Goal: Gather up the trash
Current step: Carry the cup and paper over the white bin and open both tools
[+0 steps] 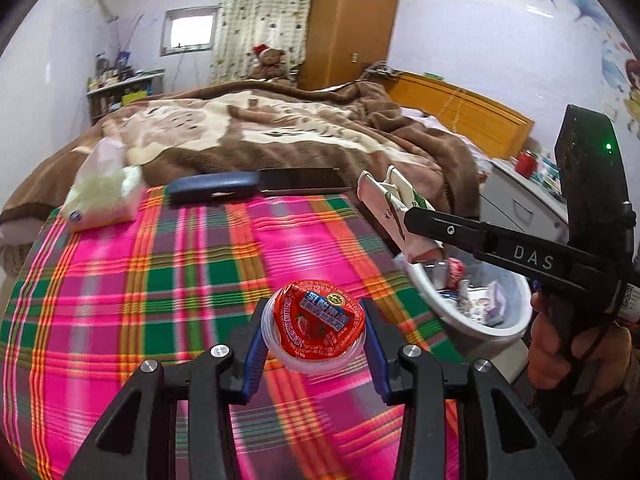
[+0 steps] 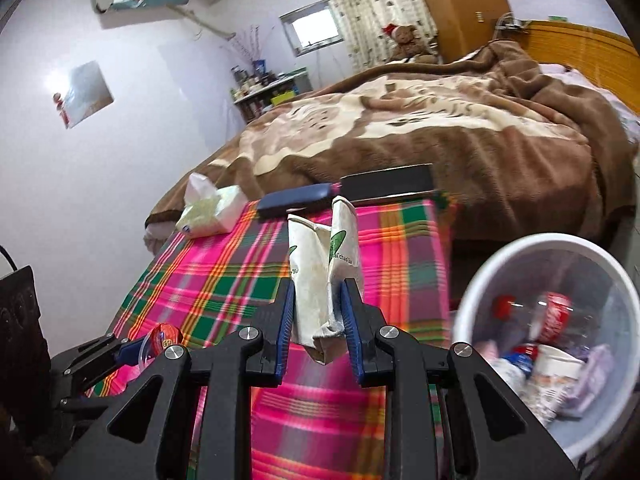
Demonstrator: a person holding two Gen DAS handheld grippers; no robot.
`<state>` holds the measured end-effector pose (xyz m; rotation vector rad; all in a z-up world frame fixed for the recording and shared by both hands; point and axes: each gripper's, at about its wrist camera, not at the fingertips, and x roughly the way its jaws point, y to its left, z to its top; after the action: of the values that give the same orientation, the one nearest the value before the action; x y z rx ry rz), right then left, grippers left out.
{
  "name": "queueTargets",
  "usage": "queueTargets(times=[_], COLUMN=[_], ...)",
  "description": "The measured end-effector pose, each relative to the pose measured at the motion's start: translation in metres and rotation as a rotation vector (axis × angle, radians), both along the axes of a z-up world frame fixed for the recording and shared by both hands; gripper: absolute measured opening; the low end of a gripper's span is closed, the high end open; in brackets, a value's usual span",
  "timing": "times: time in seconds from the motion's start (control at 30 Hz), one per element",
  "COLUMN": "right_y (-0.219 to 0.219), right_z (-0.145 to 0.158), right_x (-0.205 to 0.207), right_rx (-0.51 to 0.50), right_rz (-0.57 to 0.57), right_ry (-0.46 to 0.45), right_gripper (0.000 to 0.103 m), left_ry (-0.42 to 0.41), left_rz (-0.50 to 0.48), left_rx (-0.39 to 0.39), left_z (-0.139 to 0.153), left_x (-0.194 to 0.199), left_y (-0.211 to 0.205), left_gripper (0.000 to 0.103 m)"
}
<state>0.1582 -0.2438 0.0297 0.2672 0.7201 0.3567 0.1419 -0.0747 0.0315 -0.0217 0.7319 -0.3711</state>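
Two grips: crushed carton [image 2: 322, 280] upright, long axis vertical, clamped in right gripper [image 2: 318, 320] beside bin [image 2: 472, 292]; jelly cup [image 1: 314, 324] (lid tilted up, seemingly) pinched by left gripper [image 1: 314, 344] above plaid cloth [image 1: 120, 280].

Two hand-held grippers are up: the left hand-held gripper [image 1: 314, 334] carries one jelly cup [image 1: 314, 326] with a red lid, and the right hand-held gripper [image 2: 318, 312] carries one crumpled paper carton [image 2: 322, 276]. On the bench with its one plaid cloth [image 1: 140, 280] I count three more things: one tissue pack [image 1: 100, 196] at ten o'clock, one dark blue case [image 1: 212, 190] at twelve, and one flat black slab [image 1: 304, 180] just beside it. One white bin [image 2: 480, 280] sits at three o'clock; the litter inside is too jumbled to count, though one paper cup [image 2: 556, 364] shows. Beyond are one bed [image 2: 440, 132], one teddy bear [image 2: 408, 40] and one wardrobe [image 1: 352, 24].
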Motion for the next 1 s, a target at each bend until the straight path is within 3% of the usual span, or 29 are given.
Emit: queueTargets(times=[0.53,1.0], right_y=[-0.103,-0.146], right_z=[-0.003,-0.043], right_x=[-0.033,-0.019], right_rx=[-0.034,-0.144], right_rz=[-0.222,-0.337], right_ry=[0.008,0.15], right_gripper=[0.025,0.03], left_ry=[-0.025,0.06], left_rz=[-0.22,-0.324], left_rx=[0.025,0.029], left_z=[0.009,-0.024], left_x=[-0.002,0.028], left_y=[-0.13,-0.204], left_gripper=[0.043,0.044])
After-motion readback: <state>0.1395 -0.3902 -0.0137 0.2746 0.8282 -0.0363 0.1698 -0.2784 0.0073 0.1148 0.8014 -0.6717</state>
